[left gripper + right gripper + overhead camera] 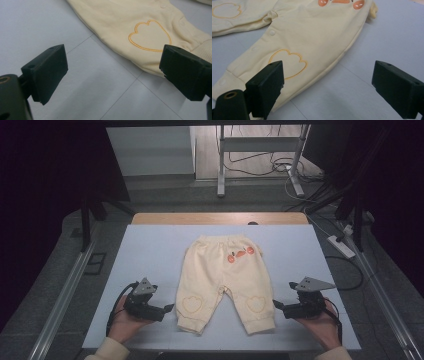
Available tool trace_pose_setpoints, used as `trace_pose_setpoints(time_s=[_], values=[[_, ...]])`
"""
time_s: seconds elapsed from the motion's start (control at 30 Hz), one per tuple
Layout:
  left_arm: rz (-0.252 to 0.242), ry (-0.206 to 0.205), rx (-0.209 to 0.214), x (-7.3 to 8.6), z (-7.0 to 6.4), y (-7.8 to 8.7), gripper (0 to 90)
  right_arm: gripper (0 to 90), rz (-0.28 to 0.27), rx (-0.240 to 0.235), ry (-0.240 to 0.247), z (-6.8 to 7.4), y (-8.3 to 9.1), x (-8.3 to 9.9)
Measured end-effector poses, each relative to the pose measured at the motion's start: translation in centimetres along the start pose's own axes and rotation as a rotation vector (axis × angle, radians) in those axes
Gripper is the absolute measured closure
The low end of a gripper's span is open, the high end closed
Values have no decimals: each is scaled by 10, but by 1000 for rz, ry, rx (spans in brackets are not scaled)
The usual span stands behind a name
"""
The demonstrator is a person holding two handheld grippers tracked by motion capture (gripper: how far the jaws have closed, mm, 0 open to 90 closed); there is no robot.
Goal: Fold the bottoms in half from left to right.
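A pair of pale yellow cotton baby trousers, with orange outlined heart patches on the knees and an orange print near the waistband, lies flat and face up in the middle of the white sheet-covered table, waistband away from the person and both leg cuffs pointing toward them. The left gripper sits just beside the outer edge of the left leg near its cuff, jaws spread wide with nothing between them; in the left gripper view the hem lies ahead of the gap. The right gripper mirrors it at the other leg, likewise spread and empty. The work in hand looks like taking hold of the two legs to fold the garment. To do it well, each gripper should probably slide low along the table so one jaw slips under the fabric edge, pinching both layers near the cuff seam, at matching heights, so the fold stays even.
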State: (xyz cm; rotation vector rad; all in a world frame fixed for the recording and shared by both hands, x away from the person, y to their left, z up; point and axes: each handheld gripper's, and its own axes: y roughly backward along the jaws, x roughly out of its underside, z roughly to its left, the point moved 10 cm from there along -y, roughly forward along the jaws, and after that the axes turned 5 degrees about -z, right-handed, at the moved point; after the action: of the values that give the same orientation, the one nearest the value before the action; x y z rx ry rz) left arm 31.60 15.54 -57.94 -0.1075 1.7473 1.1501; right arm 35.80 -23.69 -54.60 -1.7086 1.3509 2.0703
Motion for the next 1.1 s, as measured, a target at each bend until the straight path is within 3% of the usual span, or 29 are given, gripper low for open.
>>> trace_pose_setpoints(time_s=[0.17,0.37,0.63,1.1], values=[[-4,-2,-1,-1,0,0,80,112,-1,-13,-6,3,1,-7],[-6,2,4,-1,1,-1,80,144,-5,14,6,7,3,-17],[-14,7,0,-3,2,0,80,148,-17,-26,-25,17,-4,-22],[-14,8,0,-3,2,-1,80,152,1,-110,27,48,-29,-34]])
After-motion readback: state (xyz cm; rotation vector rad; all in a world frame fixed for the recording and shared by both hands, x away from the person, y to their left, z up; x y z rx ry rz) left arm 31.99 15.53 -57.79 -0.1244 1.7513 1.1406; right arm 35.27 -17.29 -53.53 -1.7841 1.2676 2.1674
